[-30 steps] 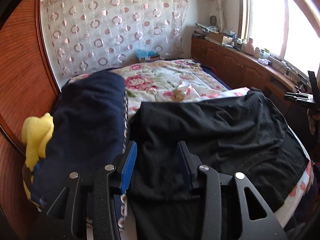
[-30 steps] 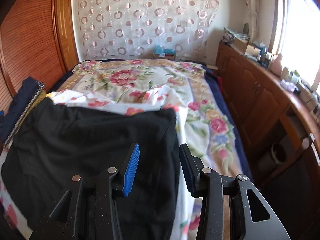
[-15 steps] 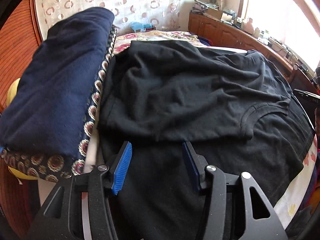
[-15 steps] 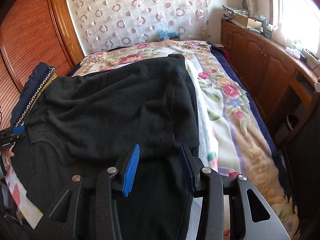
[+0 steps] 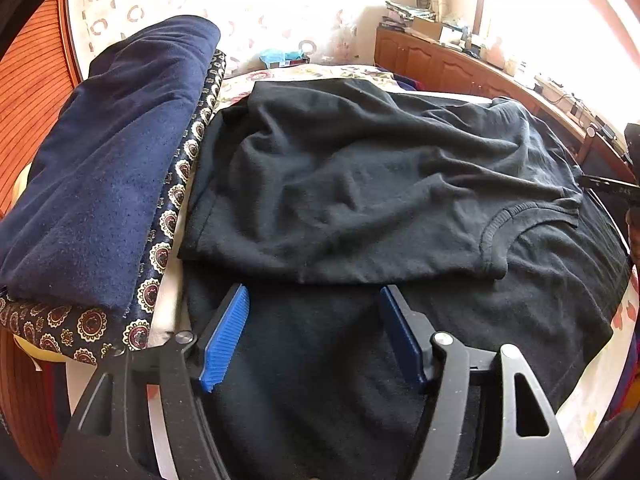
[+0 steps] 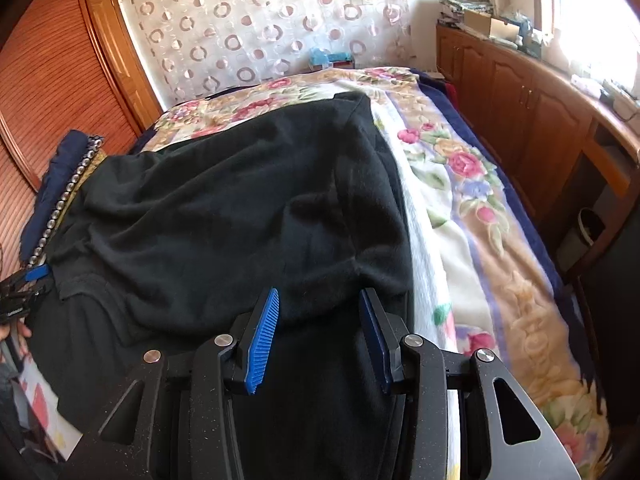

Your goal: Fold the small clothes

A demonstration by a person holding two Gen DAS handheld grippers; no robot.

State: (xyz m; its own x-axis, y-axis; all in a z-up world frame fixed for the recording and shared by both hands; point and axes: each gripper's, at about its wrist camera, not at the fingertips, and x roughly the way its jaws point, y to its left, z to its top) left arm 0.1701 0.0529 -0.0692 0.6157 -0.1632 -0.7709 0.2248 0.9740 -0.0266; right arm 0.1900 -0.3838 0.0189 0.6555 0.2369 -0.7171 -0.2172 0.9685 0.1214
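A black T-shirt lies on the bed, its far half folded over the near half; the neckline shows at the right. It also fills the right wrist view. My left gripper is open just above the near black cloth, at the folded edge's left end. My right gripper is open over the shirt's right edge, holding nothing. The left gripper's blue pad shows at the right wrist view's far left.
A folded navy blanket with a patterned border lies left of the shirt. The floral bedspread extends to the right and far side. Wooden cabinets line the right wall, a wooden wardrobe the left.
The shirt's far half has been laid over the near half. Both grippers have dropped low towards the near edge and stay open and empty.
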